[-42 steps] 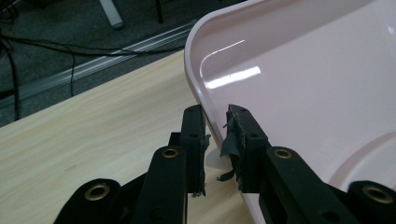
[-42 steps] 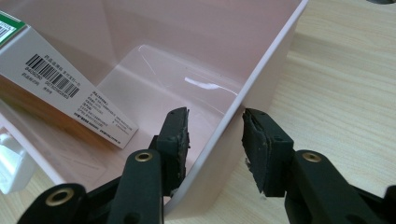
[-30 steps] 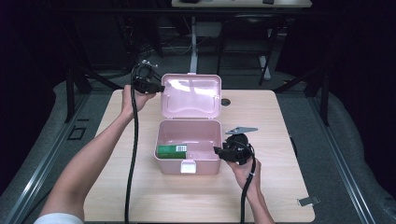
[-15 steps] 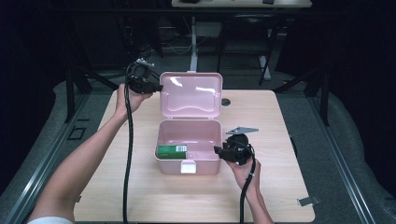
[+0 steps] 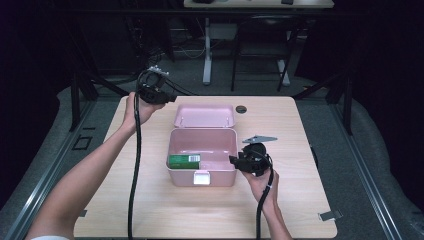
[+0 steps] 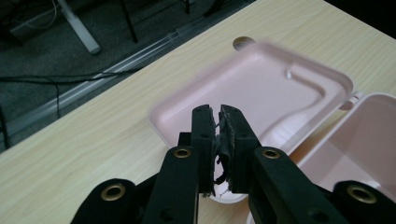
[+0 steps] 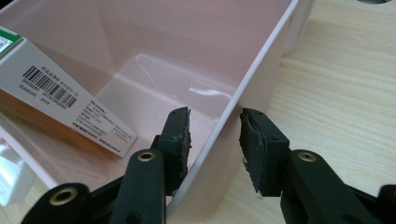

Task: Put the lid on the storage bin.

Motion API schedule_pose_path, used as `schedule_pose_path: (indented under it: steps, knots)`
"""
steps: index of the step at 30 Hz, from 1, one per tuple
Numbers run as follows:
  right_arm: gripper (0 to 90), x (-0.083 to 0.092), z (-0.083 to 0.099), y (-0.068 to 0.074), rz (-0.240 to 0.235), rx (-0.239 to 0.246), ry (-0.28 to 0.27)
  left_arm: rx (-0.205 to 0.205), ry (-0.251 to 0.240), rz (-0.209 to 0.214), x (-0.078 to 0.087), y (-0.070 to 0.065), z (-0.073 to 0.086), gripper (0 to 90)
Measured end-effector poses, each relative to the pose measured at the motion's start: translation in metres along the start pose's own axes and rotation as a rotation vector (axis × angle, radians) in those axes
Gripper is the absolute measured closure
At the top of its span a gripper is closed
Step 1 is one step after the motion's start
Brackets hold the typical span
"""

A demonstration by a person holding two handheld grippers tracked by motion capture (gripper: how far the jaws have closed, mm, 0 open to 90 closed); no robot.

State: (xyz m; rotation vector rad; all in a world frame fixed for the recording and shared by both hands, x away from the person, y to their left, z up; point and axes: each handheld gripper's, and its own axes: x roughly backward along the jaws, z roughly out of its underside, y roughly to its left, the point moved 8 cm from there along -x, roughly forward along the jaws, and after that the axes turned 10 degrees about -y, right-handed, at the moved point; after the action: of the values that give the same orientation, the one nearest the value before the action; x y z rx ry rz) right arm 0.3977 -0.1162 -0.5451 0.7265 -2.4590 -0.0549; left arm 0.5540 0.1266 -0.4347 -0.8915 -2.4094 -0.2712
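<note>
Pink box (image 5: pixel 202 150) open mid-counter (image 5: pixel 300 200), lid (image 5: pixel 205 116) back. Left claw (image 6: pixel 219 122) closed, empty, above lid. Right claw (image 7: pixel 214 135) parted, straddling box's right wall.

Both tongs are black, the left tongs (image 6: pixel 218 140) and right tongs (image 7: pixel 214 140) alike, with brass-ringed screw holes and worn grey pads. A thick black cable (image 5: pixel 134 170) trails from each. The forearms look bare, perhaps with a white sleeve (image 5: pixel 47 237) at the bottom edge.

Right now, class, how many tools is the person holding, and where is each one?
2. The left tool is raised beyond the table's far-left corner, near the pink box's open lid. The right tool straddles the box's right wall.
</note>
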Motion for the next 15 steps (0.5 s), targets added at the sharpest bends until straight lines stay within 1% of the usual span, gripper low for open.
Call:
schedule_pose_path:
  steps: [1,3,4,6,7,9,10,12,13,14,15]
  knots:
    - [62.2,0.000,0.000,0.000,-0.005,-0.003,0.005,0.009,0.005,-0.007,-0.003,0.004,0.002,83.1]
    - [62.8,-0.001,0.000,0.001,0.002,0.009,0.009,0.028,0.028,-0.024,-0.008,0.012,0.007,81.2]
    - [62.8,-0.001,0.000,0.001,0.004,0.011,0.014,0.052,0.038,-0.023,-0.011,0.017,0.010,79.7]
    - [62.8,-0.001,0.000,0.001,0.005,0.014,0.016,0.076,0.060,-0.028,-0.017,0.023,0.014,74.2]
    - [63.0,-0.001,0.000,0.001,0.007,0.016,0.019,0.100,0.080,-0.027,-0.023,0.027,0.018,70.8]
    - [63.2,-0.002,0.000,0.001,0.011,0.015,0.016,0.124,0.113,-0.032,-0.033,0.032,0.024,65.4]
    - [63.2,-0.002,0.000,0.001,0.011,0.016,0.017,0.130,0.123,-0.034,-0.037,0.034,0.026,62.1]
    - [63.2,-0.002,0.001,0.001,0.013,0.014,0.018,0.149,0.145,-0.049,-0.047,0.037,0.030,59.1]
    - [63.2,-0.002,0.001,0.001,0.012,0.013,0.019,0.144,0.162,-0.066,-0.052,0.039,0.032,57.0]
    - [63.4,-0.002,0.001,0.001,0.014,0.013,0.020,0.146,0.172,-0.074,-0.056,0.040,0.034,55.6]
    - [63.4,-0.002,0.001,0.001,0.017,0.016,0.019,0.158,0.190,-0.073,-0.063,0.042,0.038,54.8]
